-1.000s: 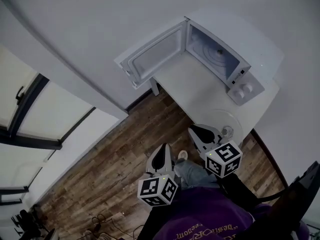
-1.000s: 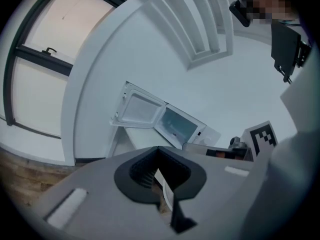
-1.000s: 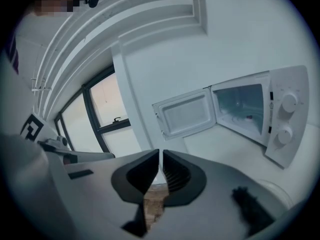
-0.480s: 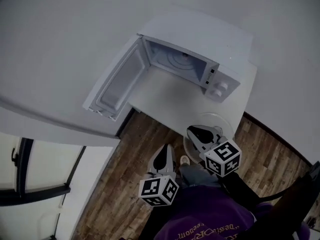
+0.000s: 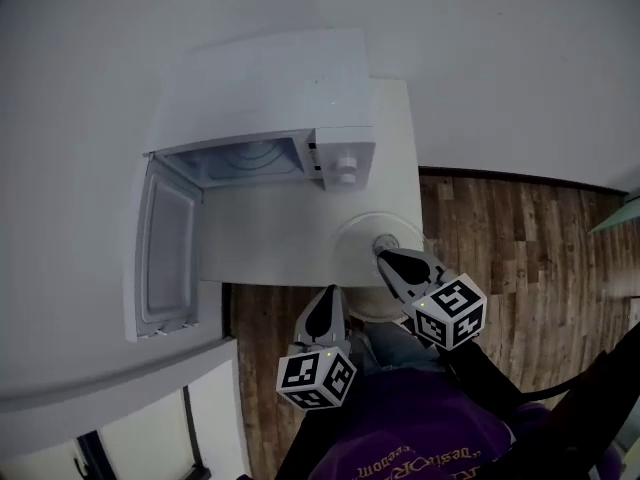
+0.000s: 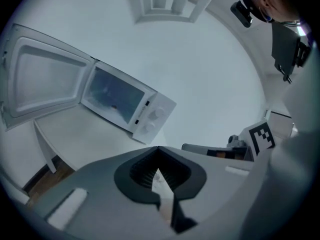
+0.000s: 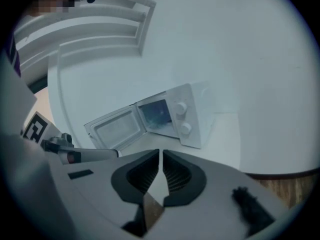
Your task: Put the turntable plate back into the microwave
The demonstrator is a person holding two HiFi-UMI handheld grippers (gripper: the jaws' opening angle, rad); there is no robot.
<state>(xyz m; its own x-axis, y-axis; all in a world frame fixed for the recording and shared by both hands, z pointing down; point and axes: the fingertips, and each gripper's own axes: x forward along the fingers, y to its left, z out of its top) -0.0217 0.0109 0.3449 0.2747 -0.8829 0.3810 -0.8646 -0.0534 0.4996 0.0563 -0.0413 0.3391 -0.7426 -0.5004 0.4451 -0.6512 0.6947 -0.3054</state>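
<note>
- Since a second ago the scene has swung round. The microwave (image 5: pixel 265 93), then ahead and right of the left gripper (image 5: pixel 324 303) and right gripper (image 5: pixel 388 261), now stands ahead and left of both.
- Its door (image 5: pixel 165 253) hangs open to the far left. The cavity (image 5: pixel 245 158) faces the grippers, with its ringed floor showing.
- The left gripper's jaws are pressed together on nothing. It points forward and slightly down, just short of the near edge of the white table (image 5: pixel 270 233).
- The turntable plate (image 5: pixel 358 246) lies flat on the table outside the microwave, ahead and right of the left gripper.
- The right gripper's jaws are also closed and empty. Its tip is over the plate's near part, and whether it touches the plate cannot be told.
</note>
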